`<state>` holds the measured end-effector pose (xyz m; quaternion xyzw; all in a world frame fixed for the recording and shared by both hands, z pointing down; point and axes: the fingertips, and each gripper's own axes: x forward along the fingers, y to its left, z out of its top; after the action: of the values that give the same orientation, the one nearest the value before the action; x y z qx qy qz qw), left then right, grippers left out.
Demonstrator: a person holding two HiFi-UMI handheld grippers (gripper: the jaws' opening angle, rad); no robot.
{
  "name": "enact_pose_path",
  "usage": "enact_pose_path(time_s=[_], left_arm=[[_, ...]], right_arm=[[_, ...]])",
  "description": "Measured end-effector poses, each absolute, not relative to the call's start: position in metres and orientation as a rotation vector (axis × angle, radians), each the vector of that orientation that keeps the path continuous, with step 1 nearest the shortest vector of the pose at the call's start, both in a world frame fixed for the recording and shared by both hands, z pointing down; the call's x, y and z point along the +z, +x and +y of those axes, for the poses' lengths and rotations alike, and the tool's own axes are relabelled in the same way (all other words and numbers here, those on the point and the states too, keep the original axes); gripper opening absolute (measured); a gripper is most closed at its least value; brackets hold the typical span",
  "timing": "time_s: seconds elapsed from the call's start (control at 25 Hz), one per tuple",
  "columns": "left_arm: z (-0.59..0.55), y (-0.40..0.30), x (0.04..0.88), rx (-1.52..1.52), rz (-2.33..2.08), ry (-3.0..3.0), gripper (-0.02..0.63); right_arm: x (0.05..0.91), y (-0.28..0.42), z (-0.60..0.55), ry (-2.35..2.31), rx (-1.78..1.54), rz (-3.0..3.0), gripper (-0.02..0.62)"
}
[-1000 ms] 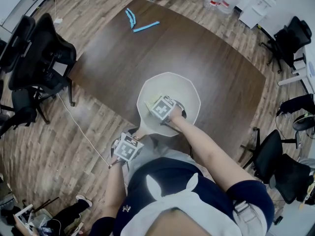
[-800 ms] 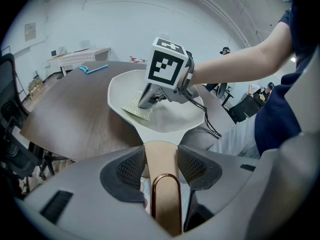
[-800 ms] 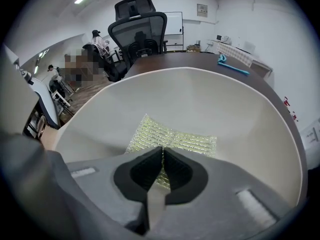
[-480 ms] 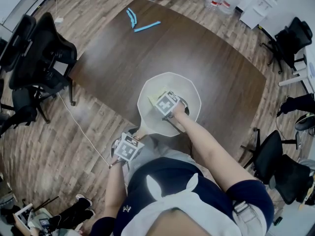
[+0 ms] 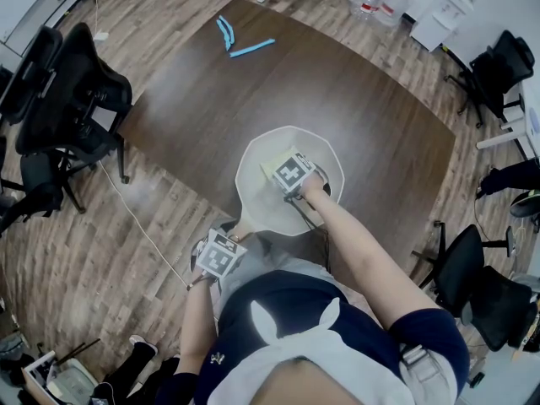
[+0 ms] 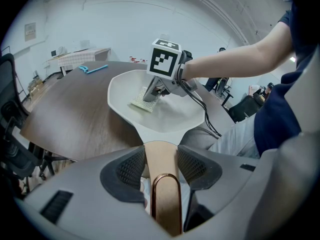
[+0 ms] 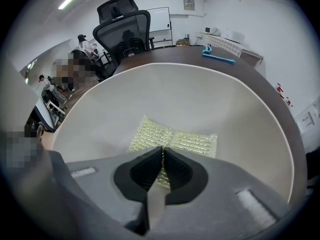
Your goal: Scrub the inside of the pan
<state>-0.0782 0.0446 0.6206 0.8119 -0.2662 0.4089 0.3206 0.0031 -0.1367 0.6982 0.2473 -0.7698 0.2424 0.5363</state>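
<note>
Inside the pan (image 7: 200, 96), the right tool (image 7: 162, 153) pinches the scrub pad (image 7: 182, 136), seemingly against its floor.

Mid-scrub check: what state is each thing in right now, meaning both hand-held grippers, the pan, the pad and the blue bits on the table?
Pan: upright on the table, at its near edge.
Left hand-held gripper: shut on the pan handle.
Right hand-held gripper: shut on the scrub pad, pointing down into the pan.
Scrub pad: spread on the pan's inner surface, one edge pinched.
Blue pieces: lying at the table's far end.
</note>
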Motion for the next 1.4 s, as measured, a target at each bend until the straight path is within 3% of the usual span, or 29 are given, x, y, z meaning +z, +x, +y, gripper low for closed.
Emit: enact_pose_path(time_s=[1.4], left_arm=[[0.041, -0.081, 0.614, 1.091, -0.731, 2.12, 0.209]], right_arm=[[0.694, 0.032, -0.106, 0.546, 0.616, -1.773, 0.011]])
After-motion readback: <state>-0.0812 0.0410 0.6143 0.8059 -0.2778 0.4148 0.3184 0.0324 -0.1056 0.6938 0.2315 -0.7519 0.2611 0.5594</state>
